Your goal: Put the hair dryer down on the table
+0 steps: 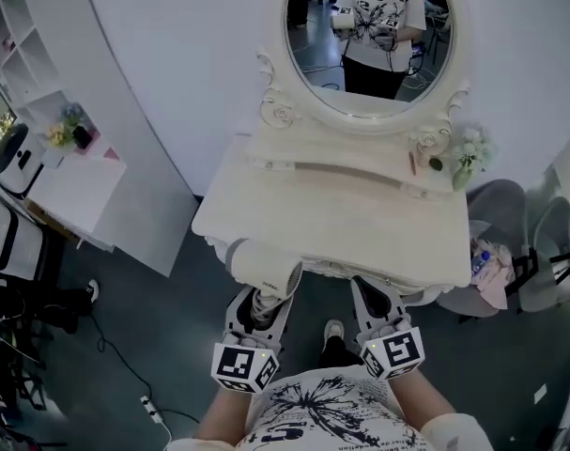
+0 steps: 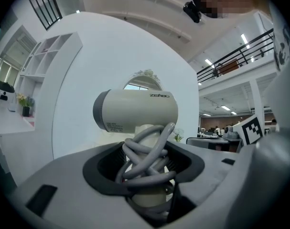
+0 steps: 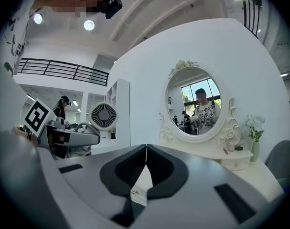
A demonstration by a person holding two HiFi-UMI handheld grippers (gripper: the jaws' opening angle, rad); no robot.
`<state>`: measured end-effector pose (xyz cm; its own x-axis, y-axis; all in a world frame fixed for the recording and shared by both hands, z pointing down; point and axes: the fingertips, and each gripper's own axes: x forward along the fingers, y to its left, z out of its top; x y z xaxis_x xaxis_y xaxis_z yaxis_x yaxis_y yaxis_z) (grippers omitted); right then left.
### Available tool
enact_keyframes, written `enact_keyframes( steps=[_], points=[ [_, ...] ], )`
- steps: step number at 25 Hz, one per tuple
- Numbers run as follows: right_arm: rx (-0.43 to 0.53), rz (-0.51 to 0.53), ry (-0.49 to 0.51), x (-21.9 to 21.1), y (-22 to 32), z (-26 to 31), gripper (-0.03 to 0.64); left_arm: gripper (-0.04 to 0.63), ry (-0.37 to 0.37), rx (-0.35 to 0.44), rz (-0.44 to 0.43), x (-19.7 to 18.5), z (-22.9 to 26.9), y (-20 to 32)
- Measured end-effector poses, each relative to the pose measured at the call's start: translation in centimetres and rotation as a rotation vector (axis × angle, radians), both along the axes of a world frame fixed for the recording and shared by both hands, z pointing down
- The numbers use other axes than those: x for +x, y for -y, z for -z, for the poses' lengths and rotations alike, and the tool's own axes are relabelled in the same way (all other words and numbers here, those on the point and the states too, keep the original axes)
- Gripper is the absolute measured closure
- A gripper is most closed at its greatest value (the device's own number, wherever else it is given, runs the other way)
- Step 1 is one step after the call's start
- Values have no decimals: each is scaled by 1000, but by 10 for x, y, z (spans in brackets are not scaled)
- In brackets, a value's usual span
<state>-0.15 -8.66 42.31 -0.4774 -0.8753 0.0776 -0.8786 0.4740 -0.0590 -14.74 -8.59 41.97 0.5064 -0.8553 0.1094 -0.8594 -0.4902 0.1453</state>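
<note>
A cream hair dryer (image 1: pixel 266 269) stands upright in my left gripper (image 1: pixel 258 310), just short of the white dressing table's (image 1: pixel 360 219) front left edge. The left gripper view shows the dryer's barrel (image 2: pixel 135 111) lying crosswise above the jaws, which are shut on its handle with the grey cord (image 2: pixel 147 159) wound round it. My right gripper (image 1: pixel 374 303) is beside it at the table's front edge, shut with nothing between its jaws (image 3: pixel 145 163). In the right gripper view the dryer's round rear grille (image 3: pixel 103 116) shows at the left.
An oval mirror (image 1: pixel 371 31) rises at the table's back and reflects a person. White flowers (image 1: pixel 470 150) and small items sit on the raised back shelf (image 1: pixel 341 153). A grey chair (image 1: pixel 510 242) stands to the right, white shelving (image 1: pixel 40 111) to the left, cables on the dark floor.
</note>
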Motion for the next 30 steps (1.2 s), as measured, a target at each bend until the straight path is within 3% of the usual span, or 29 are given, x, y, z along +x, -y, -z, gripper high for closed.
enact_keyframes(
  steps=[10,15,24,30],
  points=[
    [-34,-3,5,62,133,-4,598,341,29,-26,3,61,-6,136],
    [-47,-33,-11,84,171,-9,598,341,28,-69,-35,84,-20,180],
    [-129,-153,-9,93,209,-33,598,341,124,-137,-160,96,-63,233],
    [-194,-241,18,90,231,-55,598,341,190,-250,-225,93,-115,263]
  ],
)
